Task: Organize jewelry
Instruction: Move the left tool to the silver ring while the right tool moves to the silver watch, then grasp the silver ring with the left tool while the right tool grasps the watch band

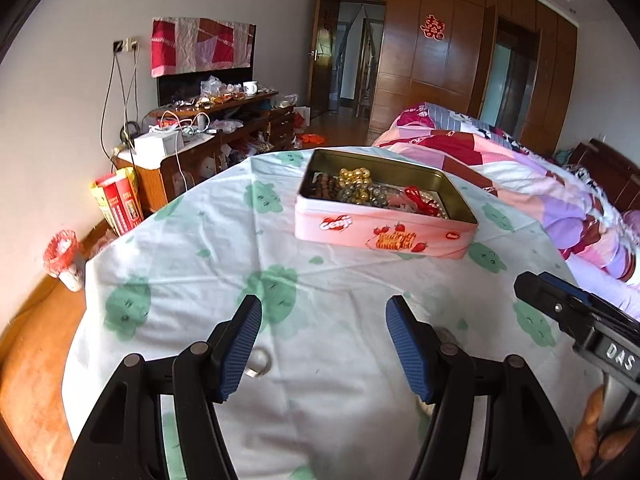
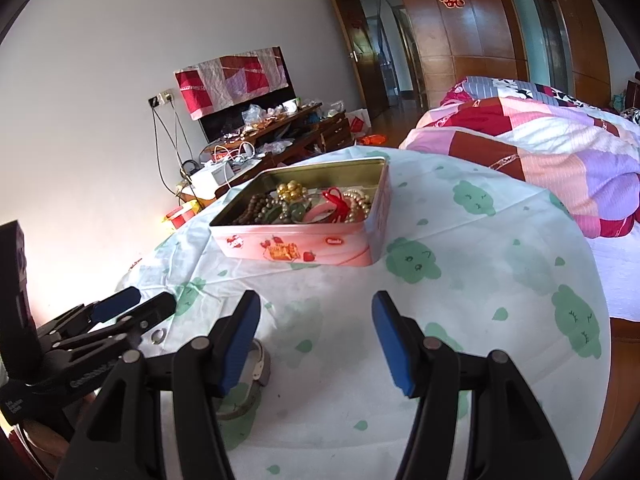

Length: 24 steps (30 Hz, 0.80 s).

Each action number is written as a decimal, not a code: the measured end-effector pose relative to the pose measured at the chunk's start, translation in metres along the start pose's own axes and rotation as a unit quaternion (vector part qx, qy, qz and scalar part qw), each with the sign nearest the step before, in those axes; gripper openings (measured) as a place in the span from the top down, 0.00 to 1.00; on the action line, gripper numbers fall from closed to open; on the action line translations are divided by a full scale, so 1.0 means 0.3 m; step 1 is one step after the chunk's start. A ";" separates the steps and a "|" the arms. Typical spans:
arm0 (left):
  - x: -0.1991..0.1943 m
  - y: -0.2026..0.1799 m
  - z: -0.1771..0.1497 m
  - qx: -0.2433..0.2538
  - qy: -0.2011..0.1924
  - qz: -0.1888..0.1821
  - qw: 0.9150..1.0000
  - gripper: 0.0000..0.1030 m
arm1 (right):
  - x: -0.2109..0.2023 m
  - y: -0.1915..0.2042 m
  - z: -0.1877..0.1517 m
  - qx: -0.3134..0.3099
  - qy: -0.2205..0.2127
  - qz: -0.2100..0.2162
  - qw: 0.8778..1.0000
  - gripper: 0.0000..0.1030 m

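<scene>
1. Pink biscuit tin [image 1: 384, 216] sits lidless on the table, past both grippers, well apart from them. Same tin in the right wrist view [image 2: 308, 216], turned so a corner faces the camera
2. Tin contents: gold bead cluster [image 1: 355, 178], dark brown bead string [image 1: 322, 188], red ribbon piece [image 1: 420, 198], pale pearl-like beads at the right end. Items are tangled together, so a count isn't readable
3. Silver ring [image 1: 258, 362] lies on the cloth just beside the left gripper's left finger, which hides part of it. From the right wrist it shows as a small loop [image 2: 159, 337] next to the left gripper's tips
4. Bangle [image 2: 250, 380], whitish with a grey band, lies on the cloth, mostly hidden behind the right gripper's left finger. Touching or not: cannot tell
5. Left gripper [image 1: 322, 344]: jaws spread wide, nothing between the blue pads, hovering low over the cloth
6. Right gripper [image 2: 314, 340]: jaws spread wide, nothing held. In the left wrist view only its tip [image 1: 560, 300] enters from the right edge, rest cut off
7. Tablecloth [image 1: 200, 248]: white with green blobs, covers the round table
8. Background: bed with patchwork quilt [image 1: 520, 168] on the right, cluttered wooden cabinet [image 1: 224, 132] along the left wall; items on it too small to identify
</scene>
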State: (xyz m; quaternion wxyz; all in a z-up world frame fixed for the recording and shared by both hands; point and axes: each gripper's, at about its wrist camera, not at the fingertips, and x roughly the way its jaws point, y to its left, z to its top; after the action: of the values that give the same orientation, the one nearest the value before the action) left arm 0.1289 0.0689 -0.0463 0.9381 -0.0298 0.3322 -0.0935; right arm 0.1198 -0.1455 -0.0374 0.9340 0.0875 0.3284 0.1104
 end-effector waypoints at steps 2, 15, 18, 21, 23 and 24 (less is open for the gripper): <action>-0.021 0.031 -0.017 -0.007 0.000 -0.004 1.000 0.37 | -0.004 0.001 -0.006 0.000 0.002 0.001 1.000 0.40; -0.031 0.123 -0.068 -0.015 0.015 0.007 1.000 0.37 | 0.002 0.053 -0.039 -0.028 0.022 0.009 0.999 0.40; -0.023 0.094 -0.056 0.013 0.013 -0.002 1.000 0.37 | -0.004 0.067 -0.044 -0.039 0.020 0.004 0.999 0.40; 0.008 0.093 -0.045 0.016 0.024 -0.018 0.999 0.39 | -0.003 0.075 -0.046 -0.045 0.025 0.000 0.999 0.40; 0.030 0.099 -0.040 0.011 0.034 -0.019 0.999 0.44 | -0.001 0.078 -0.049 -0.047 0.026 0.001 0.999 0.40; 0.043 0.101 -0.040 0.009 0.040 -0.017 0.999 0.53 | 0.000 0.079 -0.049 -0.047 0.027 0.001 0.999 0.40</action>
State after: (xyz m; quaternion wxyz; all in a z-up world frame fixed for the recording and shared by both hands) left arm 0.1359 0.0960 -0.0672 0.9224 -0.0232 0.3684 -0.1138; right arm 0.1069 -0.1215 -0.0432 0.9280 0.0406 0.3474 0.1286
